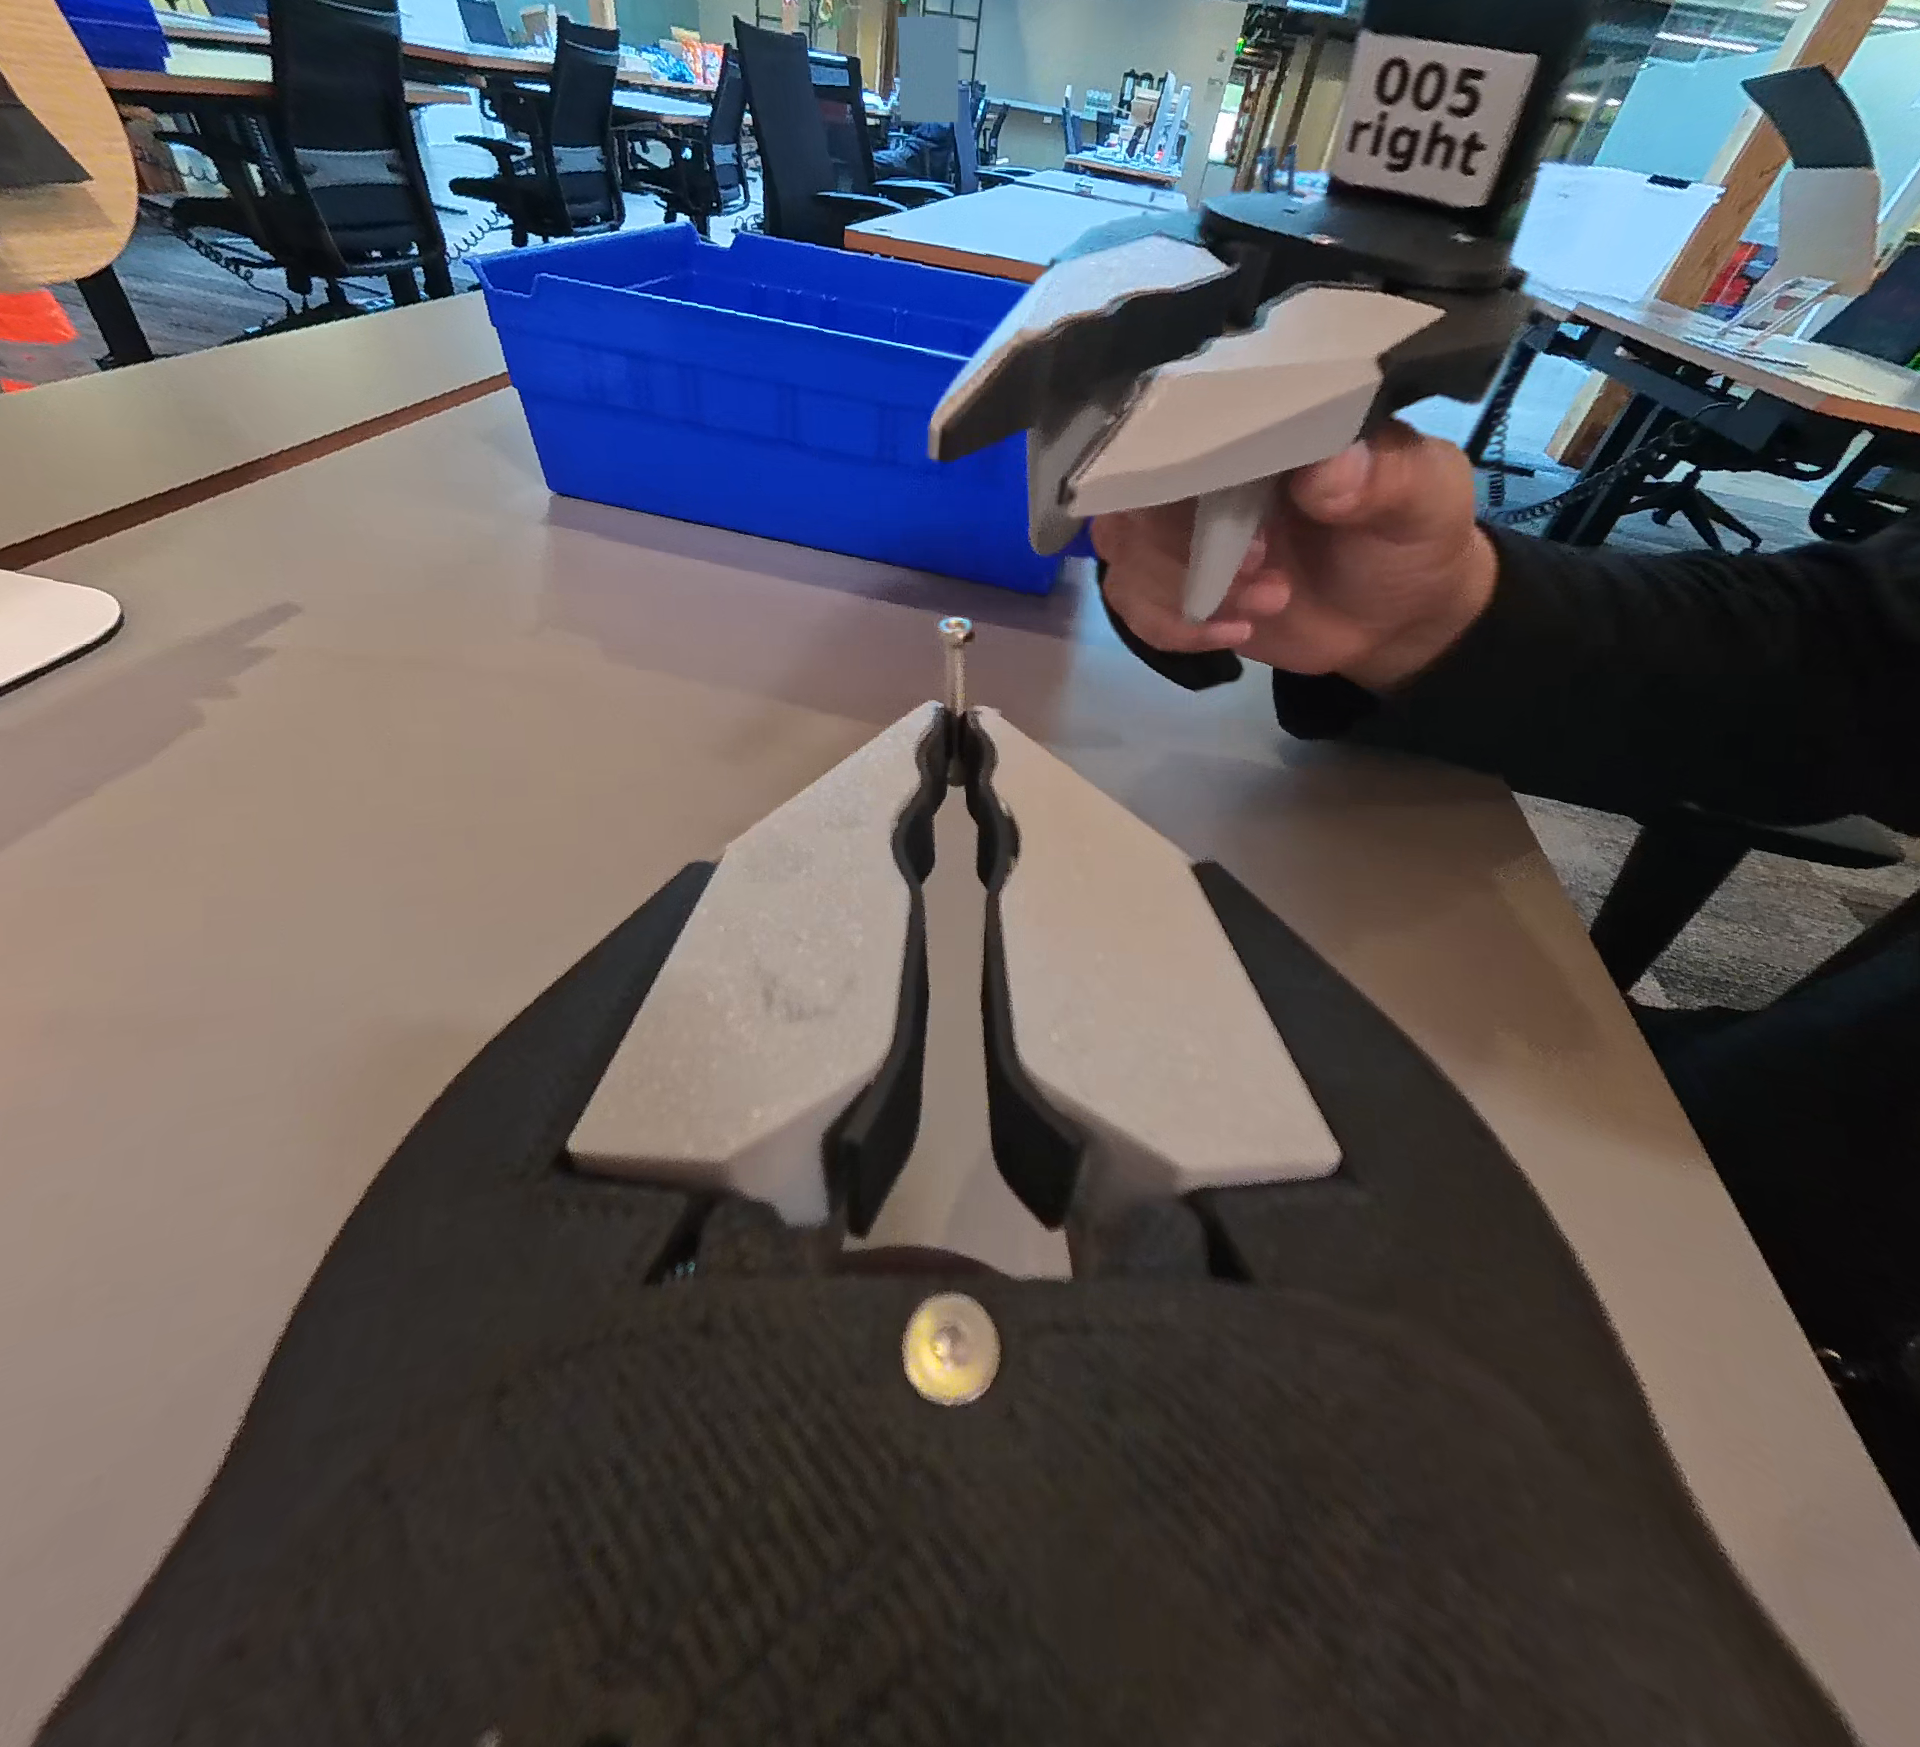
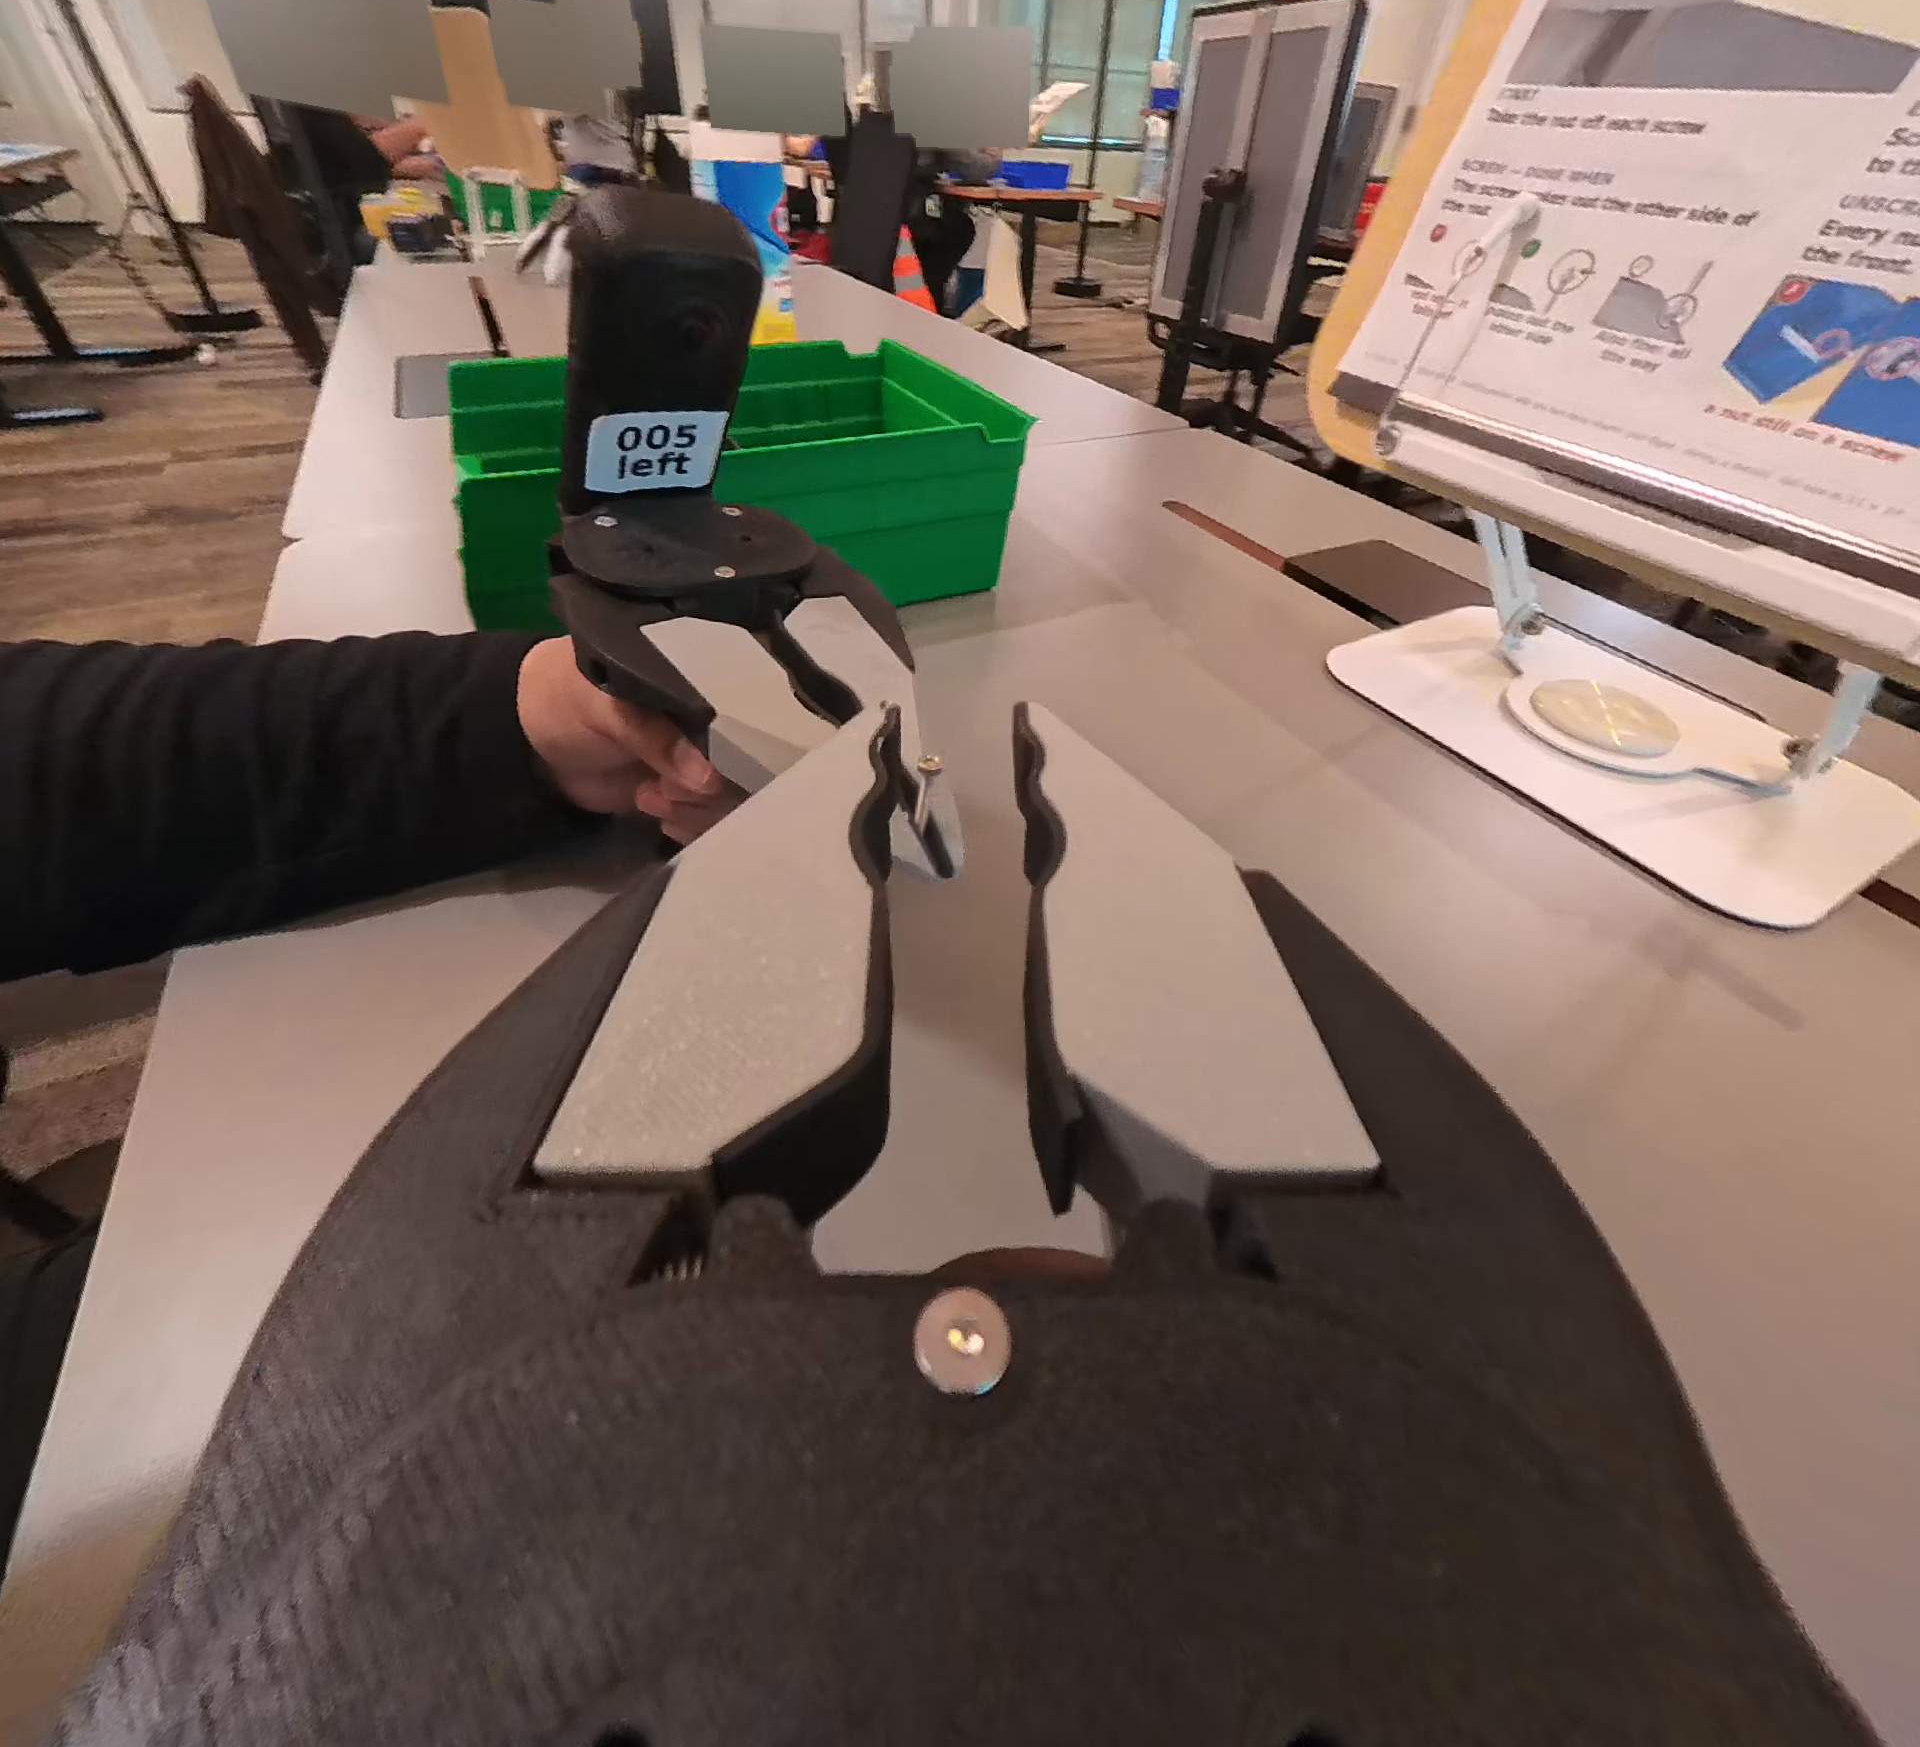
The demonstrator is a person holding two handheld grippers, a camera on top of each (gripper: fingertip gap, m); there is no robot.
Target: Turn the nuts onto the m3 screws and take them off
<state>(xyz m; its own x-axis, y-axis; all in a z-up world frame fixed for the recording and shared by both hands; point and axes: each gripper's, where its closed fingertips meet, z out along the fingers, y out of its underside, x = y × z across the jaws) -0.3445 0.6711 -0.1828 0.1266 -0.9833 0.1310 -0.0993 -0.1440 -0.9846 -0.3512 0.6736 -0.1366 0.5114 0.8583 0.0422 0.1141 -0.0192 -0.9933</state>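
Observation:
My left gripper [image 1: 958,718] is shut on a thin silver M3 screw [image 1: 954,663]. The screw stands up past the fingertips with its head on top. I see no nut on the bare shaft. My right gripper [image 2: 951,723] is open and empty, its fingers a hand's width apart. In the right wrist view the left gripper [image 2: 935,850] sits just beyond the right gripper's tips, with the screw [image 2: 923,788] between the right jaws' line. In the left wrist view the right gripper [image 1: 1003,482] hovers above and to the right of the screw, apart from it.
A blue bin [image 1: 769,409] stands on the grey table [image 1: 416,762] behind the screw. A green bin [image 2: 883,471] stands behind the left gripper. An instruction sheet on a stand [image 2: 1662,243] with a white base [image 2: 1455,762] is at the right. Across from one pair of fingers to the other is roughly 5 cm.

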